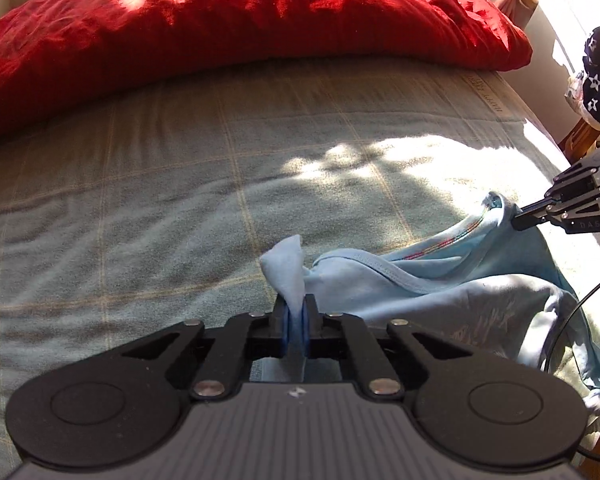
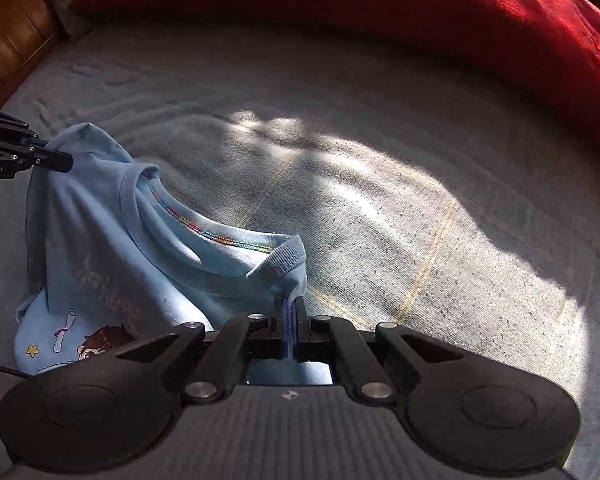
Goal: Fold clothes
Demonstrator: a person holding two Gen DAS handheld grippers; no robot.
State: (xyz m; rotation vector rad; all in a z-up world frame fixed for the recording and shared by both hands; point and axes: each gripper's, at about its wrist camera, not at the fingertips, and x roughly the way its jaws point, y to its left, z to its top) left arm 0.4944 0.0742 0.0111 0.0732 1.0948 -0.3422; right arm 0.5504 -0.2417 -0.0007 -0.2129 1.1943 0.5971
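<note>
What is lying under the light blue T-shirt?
The grey-green checked blanket lies under the light blue T-shirt. The part directly beneath the shirt is covered, so anything there cannot be seen.

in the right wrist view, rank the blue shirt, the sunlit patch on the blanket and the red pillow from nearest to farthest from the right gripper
From the right gripper:
1. Blue shirt, pinched in it, spreading left.
2. Sunlit patch, on the blanket ahead.
3. Red pillow, across the top.
</note>
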